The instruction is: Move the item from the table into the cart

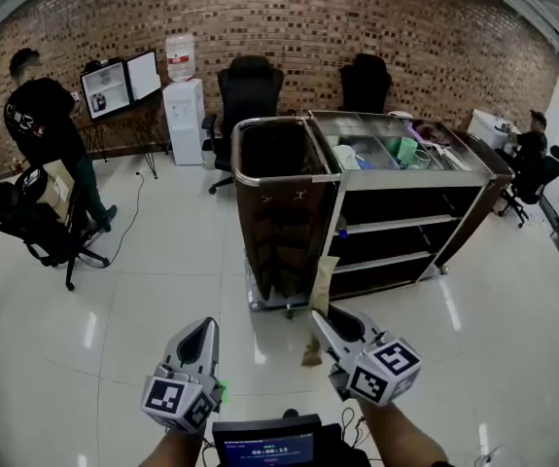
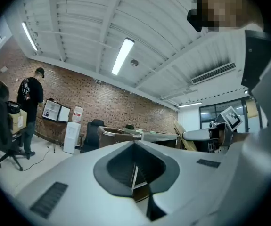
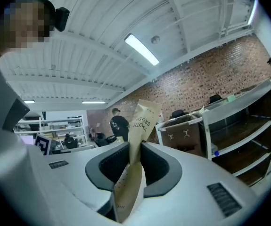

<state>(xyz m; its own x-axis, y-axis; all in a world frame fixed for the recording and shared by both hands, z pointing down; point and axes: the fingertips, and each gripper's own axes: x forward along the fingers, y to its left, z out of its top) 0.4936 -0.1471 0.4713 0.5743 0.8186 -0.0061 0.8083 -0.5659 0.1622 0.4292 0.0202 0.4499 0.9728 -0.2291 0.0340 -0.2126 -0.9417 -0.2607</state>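
A narrow beige paper toothbrush packet (image 1: 324, 282) stands upright between the jaws of my right gripper (image 1: 324, 325), which is shut on it. In the right gripper view the packet (image 3: 143, 121) rises past the fingertips, its print upside down. My left gripper (image 1: 199, 342) hangs beside it, shut with nothing in it (image 2: 135, 166). Both are held low over the white floor, a short way in front of the cart (image 1: 289, 176). The cart has a dark bag bin (image 1: 271, 154) at its left end, a top tray (image 1: 459, 175) with several items and open shelves (image 1: 405, 224) below.
A person in black (image 1: 44, 129) stands at the far left by a monitor (image 1: 119, 86), with an office chair (image 1: 36, 217) near. A water dispenser (image 1: 184, 105) and two black chairs (image 1: 250, 90) stand behind the cart. Another person (image 1: 532, 144) sits at the right.
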